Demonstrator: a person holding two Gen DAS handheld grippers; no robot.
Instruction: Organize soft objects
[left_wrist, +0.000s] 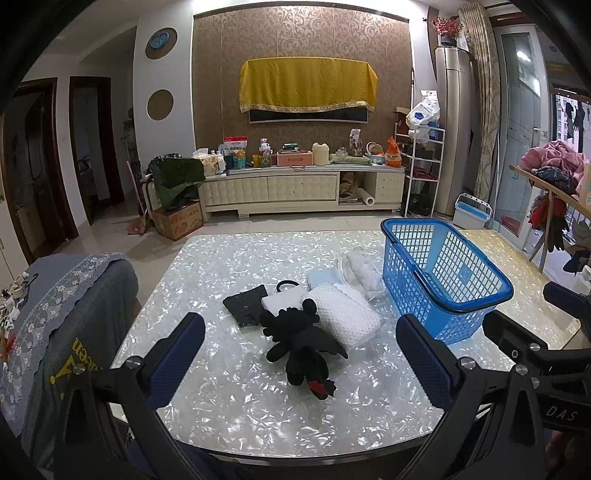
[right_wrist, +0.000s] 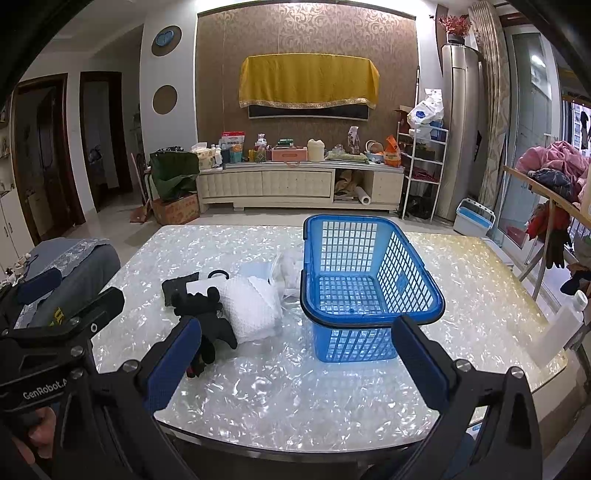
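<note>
A black plush dragon (left_wrist: 299, 347) lies on the pearl-patterned table (left_wrist: 229, 402), in front of a folded white waffle towel (left_wrist: 343, 317), a black cloth (left_wrist: 245, 304), a white sponge block (left_wrist: 282, 301), a pale blue cloth (left_wrist: 323, 277) and a white fluffy cloth (left_wrist: 364, 271). An empty blue plastic basket (left_wrist: 443, 273) stands to their right. My left gripper (left_wrist: 301, 360) is open and empty, above the table's near part, with the dragon between its fingers in view. My right gripper (right_wrist: 295, 362) is open and empty, just before the basket (right_wrist: 369, 280); the dragon (right_wrist: 207, 325) and towel (right_wrist: 255, 310) lie to its left.
A grey chair with a lace cover (left_wrist: 70, 325) stands at the table's left edge. A white bottle (right_wrist: 569, 317) sits at the table's right edge. Beyond the table are a TV cabinet (left_wrist: 303, 188) and a drying rack with clothes (left_wrist: 554, 173).
</note>
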